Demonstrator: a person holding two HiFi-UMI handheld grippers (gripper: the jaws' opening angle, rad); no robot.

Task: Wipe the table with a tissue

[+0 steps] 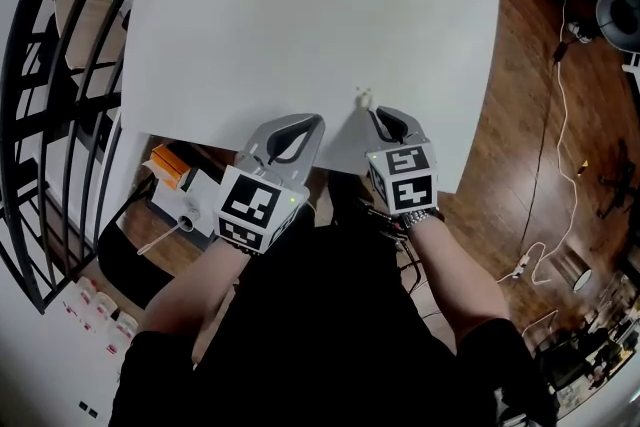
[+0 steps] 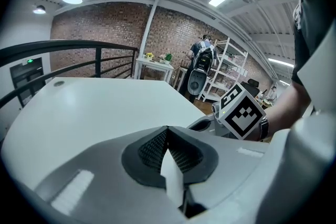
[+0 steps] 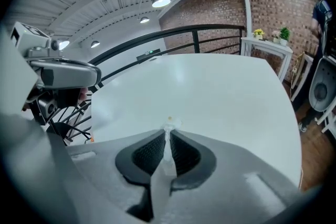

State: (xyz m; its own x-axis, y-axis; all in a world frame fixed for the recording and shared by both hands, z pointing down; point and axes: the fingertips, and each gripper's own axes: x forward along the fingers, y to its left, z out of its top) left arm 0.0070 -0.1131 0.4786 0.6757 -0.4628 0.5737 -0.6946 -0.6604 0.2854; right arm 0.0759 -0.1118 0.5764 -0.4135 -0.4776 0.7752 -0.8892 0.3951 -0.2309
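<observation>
Left gripper [image 1: 316, 123], jaws closed and empty, and right gripper [image 1: 377, 112], pinching a tissue scrap [image 1: 364, 96], sit at the table [image 1: 300, 15] near edge; wiping looks barely begun.

Tissue [image 3: 170, 124] mostly hidden
Only a tiny tuft pokes past the right gripper [image 3: 167, 131] tips, the rest buried between them. The table [image 1: 300, 15] is cropped at the head view's top edge.

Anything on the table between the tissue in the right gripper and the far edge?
No. The stretch of table beyond the tissue held in the right gripper is bare, as the head view and right gripper view both show.
</observation>
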